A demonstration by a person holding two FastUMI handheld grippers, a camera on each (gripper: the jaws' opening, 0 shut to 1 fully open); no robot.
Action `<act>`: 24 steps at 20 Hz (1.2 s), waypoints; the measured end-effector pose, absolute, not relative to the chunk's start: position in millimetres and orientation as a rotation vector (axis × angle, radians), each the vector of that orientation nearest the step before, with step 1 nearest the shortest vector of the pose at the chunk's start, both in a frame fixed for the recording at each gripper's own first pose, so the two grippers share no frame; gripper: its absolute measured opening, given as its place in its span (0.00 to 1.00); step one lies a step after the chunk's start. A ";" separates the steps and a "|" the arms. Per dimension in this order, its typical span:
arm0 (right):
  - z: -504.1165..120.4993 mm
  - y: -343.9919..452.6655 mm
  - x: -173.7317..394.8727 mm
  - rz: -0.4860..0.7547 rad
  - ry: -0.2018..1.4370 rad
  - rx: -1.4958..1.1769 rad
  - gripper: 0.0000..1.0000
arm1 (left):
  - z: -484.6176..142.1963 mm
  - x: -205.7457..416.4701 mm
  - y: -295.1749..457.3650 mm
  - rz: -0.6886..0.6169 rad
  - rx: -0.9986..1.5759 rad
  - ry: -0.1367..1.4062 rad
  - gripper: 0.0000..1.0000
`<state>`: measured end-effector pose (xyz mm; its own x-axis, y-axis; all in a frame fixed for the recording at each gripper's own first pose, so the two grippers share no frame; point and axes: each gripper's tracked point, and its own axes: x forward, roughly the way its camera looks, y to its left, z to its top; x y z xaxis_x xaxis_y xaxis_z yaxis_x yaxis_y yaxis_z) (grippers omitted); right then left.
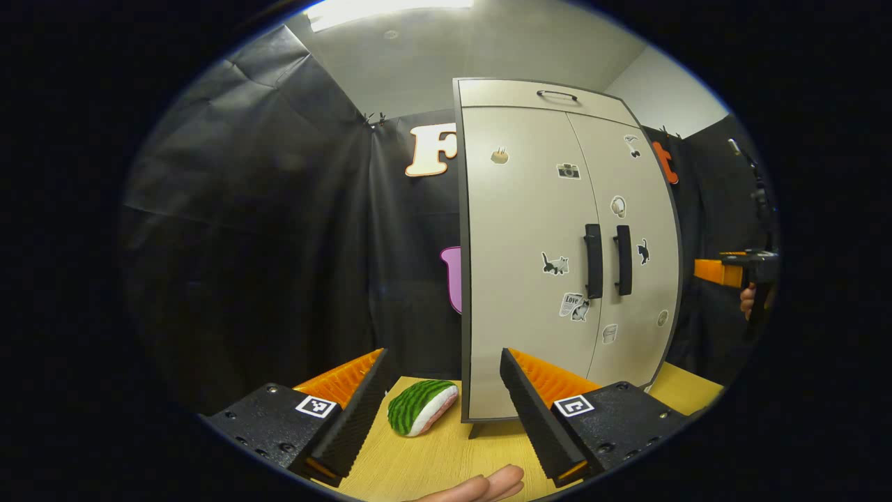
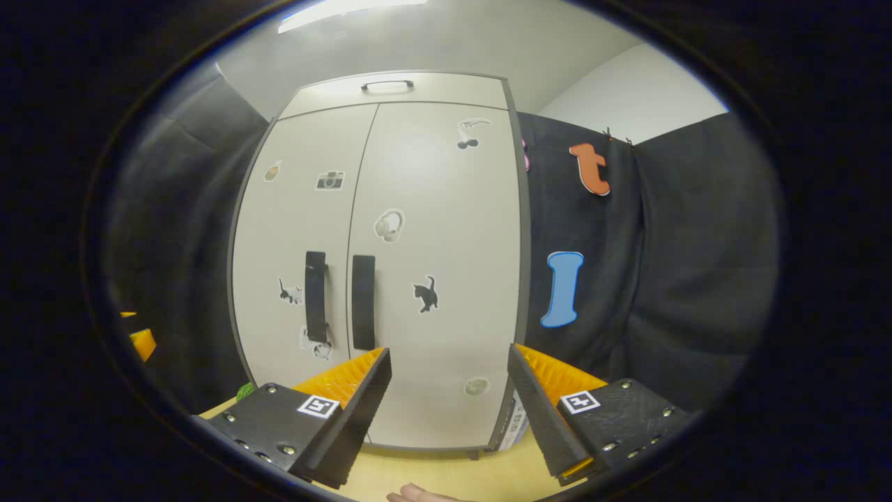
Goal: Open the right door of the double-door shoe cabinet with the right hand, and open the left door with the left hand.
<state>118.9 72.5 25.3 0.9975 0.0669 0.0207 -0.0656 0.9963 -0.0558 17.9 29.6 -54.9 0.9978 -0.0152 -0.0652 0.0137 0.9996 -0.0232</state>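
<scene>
A pale grey double-door shoe cabinet (image 1: 536, 279) (image 2: 418, 279) with stickers stands on a wooden table, both doors closed. Two dark vertical handles sit side by side at the middle: the left door's handle (image 1: 593, 261) (image 2: 315, 295) and the right door's handle (image 1: 624, 259) (image 2: 363, 301). My left gripper (image 1: 442, 390) is open, held short of the cabinet's left front corner. My right gripper (image 2: 449, 390) is open in front of the right door, below and right of its handle. The right gripper (image 1: 742, 268) also appears far right in the left gripper view, with a hand on it.
A watermelon-slice toy (image 1: 422, 406) lies on the wooden table (image 1: 446, 460) left of the cabinet's foot. A drawer handle (image 2: 387, 85) sits on the cabinet's top panel. Black cloth walls surround the booth. A fingertip (image 1: 488, 484) shows at the bottom edge.
</scene>
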 end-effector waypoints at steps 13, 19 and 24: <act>41.1 179.0 207.7 0.174 -0.012 -0.051 0.99 | -86.8 -21.4 43.1 -0.029 -0.029 0.057 0.98; 20.3 189.4 243.9 0.108 0.064 -0.039 0.98 | -106.7 -32.3 49.1 -0.020 -0.042 0.082 0.98; 14.1 191.5 246.2 0.121 0.096 0.023 0.27 | -117.2 -40.2 58.3 0.003 -0.051 0.102 0.98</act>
<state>246.2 191.5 14.1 0.9881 0.1216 -0.0946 -0.1194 0.9924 0.0284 -40.2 58.3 -117.2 0.9948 -0.0001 -0.1018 -0.0051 0.9987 -0.0506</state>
